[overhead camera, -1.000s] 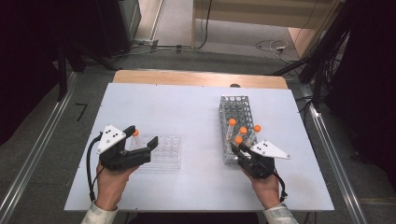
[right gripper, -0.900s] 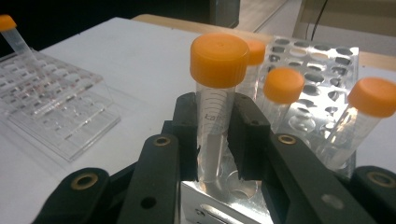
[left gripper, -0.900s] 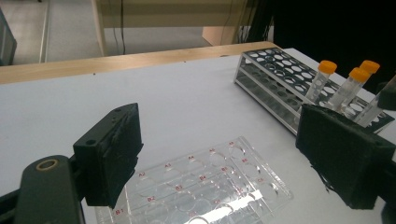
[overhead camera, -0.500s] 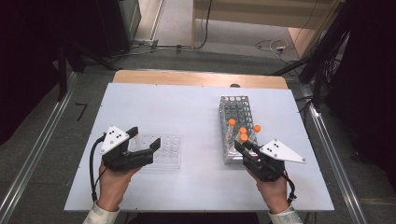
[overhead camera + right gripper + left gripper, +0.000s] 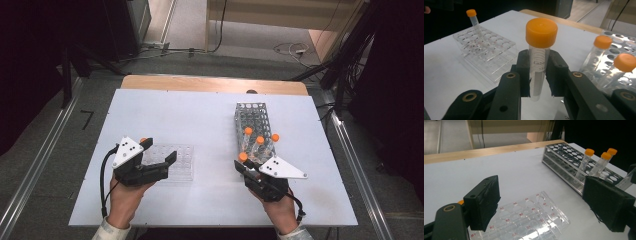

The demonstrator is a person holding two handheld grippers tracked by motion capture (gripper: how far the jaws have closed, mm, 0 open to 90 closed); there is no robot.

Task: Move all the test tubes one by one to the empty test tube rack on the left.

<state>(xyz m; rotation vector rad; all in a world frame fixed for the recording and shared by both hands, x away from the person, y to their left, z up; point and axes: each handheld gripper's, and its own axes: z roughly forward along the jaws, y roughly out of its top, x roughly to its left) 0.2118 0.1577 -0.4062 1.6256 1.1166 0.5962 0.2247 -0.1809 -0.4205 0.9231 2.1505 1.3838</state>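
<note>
My right gripper [image 5: 539, 75] is shut on an upright clear tube with an orange cap [image 5: 539, 50]; from above, this held tube [image 5: 243, 157] sits at the near end of the metal wire rack [image 5: 252, 116], with the right gripper [image 5: 248, 169] just below it. Three more orange-capped tubes [image 5: 260, 140] stand in that metal rack [image 5: 564, 157]. My left gripper [image 5: 159, 152] is open above the clear plastic rack [image 5: 176, 164]. Its wide-apart jaws frame the plastic rack [image 5: 529, 217] in the left gripper view [image 5: 546, 207]. One orange-capped tube [image 5: 472, 15] stands at that rack's far corner.
The white tabletop [image 5: 190, 115] is bordered by a wooden strip [image 5: 210, 84] along the far edge. Grey floor, metal rails and cables surround the table, with dark equipment on both sides.
My right gripper has lifted and drawn back toward the near left with the tube in it, away from the three tubes in the metal rack. The left gripper has edged slightly right.
</note>
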